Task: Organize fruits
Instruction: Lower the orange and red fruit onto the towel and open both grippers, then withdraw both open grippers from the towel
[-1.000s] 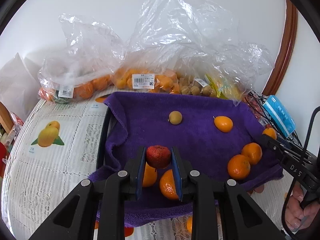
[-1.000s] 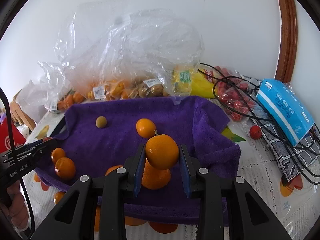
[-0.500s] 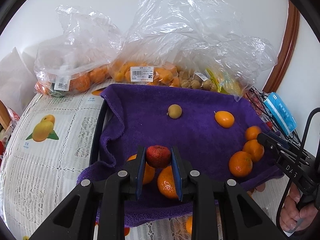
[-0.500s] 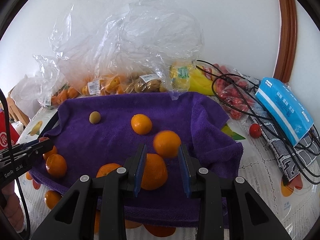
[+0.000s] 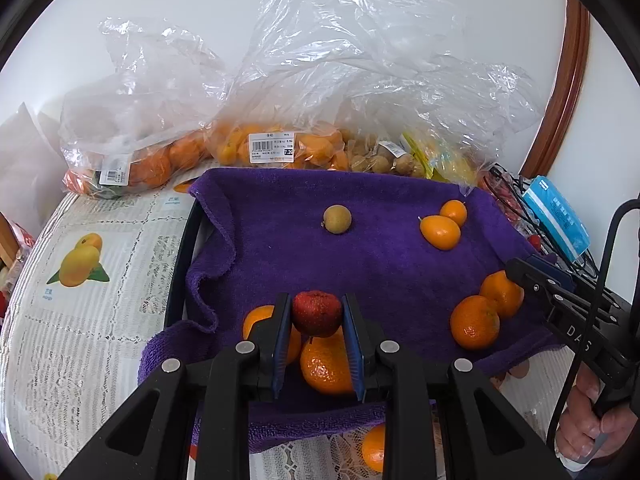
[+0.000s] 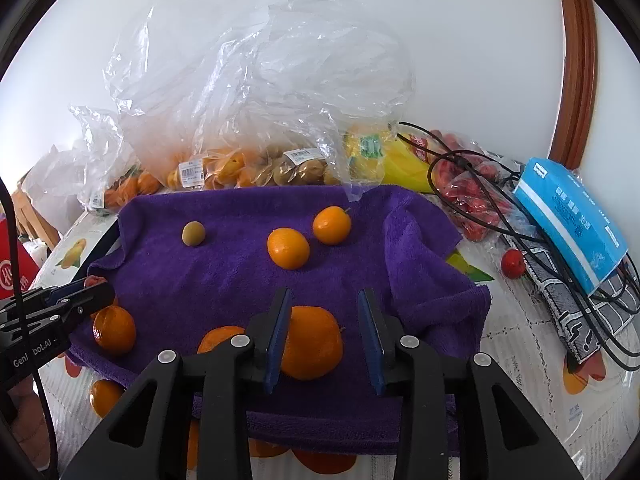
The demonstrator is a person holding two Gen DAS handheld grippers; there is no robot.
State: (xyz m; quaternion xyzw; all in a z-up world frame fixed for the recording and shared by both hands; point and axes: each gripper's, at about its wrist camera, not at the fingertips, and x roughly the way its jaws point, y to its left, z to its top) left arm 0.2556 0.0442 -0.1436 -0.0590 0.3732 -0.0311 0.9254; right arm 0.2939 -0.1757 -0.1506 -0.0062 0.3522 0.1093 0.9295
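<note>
The left tool is clamped on a small red fruit, its two blue pads pressed against the fruit's sides, holding it above the near edge of the purple towel. Right below that fruit lie two mandarins, touching each other on the towel. The right tool stands open with nothing held; its blue pads are spread wide over a large mandarin that rests on the towel, close against the left pad and apart from the right one. Farther back on the towel sit two kumquat-like orange fruits, close together, and a small greenish-brown round fruit off to their left. Another pair of mandarins lies side by side near the towel's right edge in the left wrist view, just beside the tip of the right tool. Behind the towel, clear plastic bags of oranges and brownish fruit are piled against the wall. On the desk to the right lie a blue tissue pack, black cables and a single small red fruit.
</note>
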